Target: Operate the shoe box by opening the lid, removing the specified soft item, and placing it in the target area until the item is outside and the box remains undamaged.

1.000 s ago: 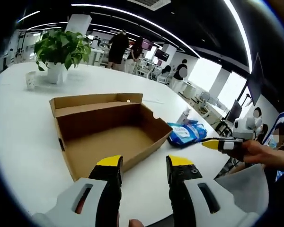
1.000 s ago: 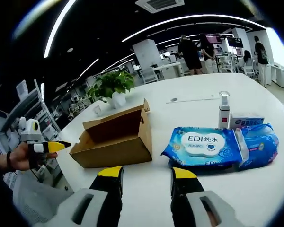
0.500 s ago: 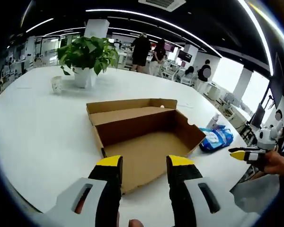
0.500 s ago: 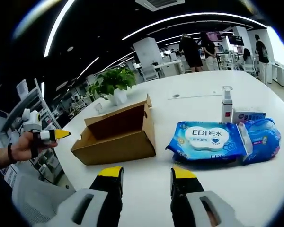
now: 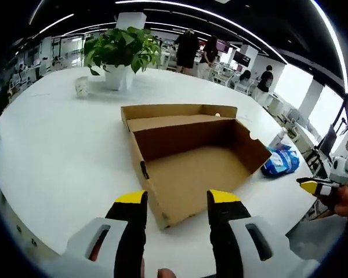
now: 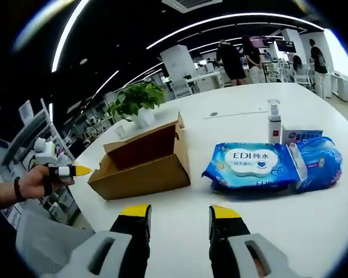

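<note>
An open brown cardboard shoe box lies on the white table, its inside bare, its lid flap folded back at the far side. My left gripper hovers open just before the box's near corner. In the right gripper view the same box sits at left, and two blue wet-wipe packs lie on the table to its right. My right gripper stands open above bare table in front of the packs, holding nothing. The packs also lie beyond the box's right end. The right gripper's yellow tip enters at far right.
A potted green plant and a small cup stand at the table's far side. A spray bottle and a small box stand behind the packs. The table edge runs close at near left. People stand in the background.
The left view has swung so the box now sits centred and closer under my left gripper. The right view barely shifted; the packs and box stay put.
</note>
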`<state>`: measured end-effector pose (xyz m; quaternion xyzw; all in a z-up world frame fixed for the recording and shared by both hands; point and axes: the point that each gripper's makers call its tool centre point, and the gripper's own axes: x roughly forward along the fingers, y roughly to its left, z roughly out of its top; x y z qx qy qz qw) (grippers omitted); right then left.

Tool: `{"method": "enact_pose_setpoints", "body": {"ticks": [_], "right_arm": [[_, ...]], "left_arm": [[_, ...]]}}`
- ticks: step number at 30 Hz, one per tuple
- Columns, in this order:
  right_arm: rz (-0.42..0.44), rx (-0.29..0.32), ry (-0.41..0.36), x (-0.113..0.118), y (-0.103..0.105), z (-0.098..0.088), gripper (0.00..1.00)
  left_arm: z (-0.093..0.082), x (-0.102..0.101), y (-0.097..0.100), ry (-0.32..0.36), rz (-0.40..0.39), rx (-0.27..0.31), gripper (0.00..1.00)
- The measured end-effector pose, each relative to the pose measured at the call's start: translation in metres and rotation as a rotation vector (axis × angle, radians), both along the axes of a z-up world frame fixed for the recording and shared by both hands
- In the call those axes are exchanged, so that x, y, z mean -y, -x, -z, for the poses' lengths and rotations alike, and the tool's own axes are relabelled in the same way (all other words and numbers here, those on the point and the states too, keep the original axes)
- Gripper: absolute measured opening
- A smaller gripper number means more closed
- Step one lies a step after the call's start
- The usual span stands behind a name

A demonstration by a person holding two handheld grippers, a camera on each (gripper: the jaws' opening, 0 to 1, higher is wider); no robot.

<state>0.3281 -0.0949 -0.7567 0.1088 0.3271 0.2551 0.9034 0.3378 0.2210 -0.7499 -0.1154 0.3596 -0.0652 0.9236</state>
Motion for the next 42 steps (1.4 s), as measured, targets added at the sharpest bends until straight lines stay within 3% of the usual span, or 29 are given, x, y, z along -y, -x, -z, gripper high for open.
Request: {"method": "enact_pose_setpoints", "body": {"ticks": [11, 15, 19, 24, 25, 29, 42], "right_arm": [[0.007, -0.008, 0.002, 0.002, 0.002, 0.001, 0.36], [0.007, -0.016, 0.002, 0.000, 0.004, 0.003, 0.36], [0.008, -0.019, -0.001, -0.001, 0.005, 0.003, 0.36], [0.014, -0.027, -0.003, 0.000, 0.007, 0.005, 0.35], [0.015, -0.030, -0.005, 0.000, 0.007, 0.006, 0.35], [0.018, -0.038, -0.016, -0.003, 0.008, 0.006, 0.34], [-0.019, -0.051, 0.013, -0.016, 0.003, 0.010, 0.33]], "left_arm": [[0.024, -0.003, 0.002, 0.004, -0.013, -0.076, 0.39], [0.030, -0.011, 0.001, 0.031, -0.063, -0.105, 0.33], [0.035, -0.020, -0.001, -0.002, -0.085, -0.129, 0.25], [0.035, -0.017, -0.002, 0.022, -0.089, -0.135, 0.14], [0.035, -0.019, -0.001, -0.009, -0.098, -0.143, 0.14], [0.034, -0.018, -0.001, -0.034, -0.107, -0.146, 0.12], [0.034, -0.023, 0.001, -0.022, -0.141, -0.150, 0.10]]}}
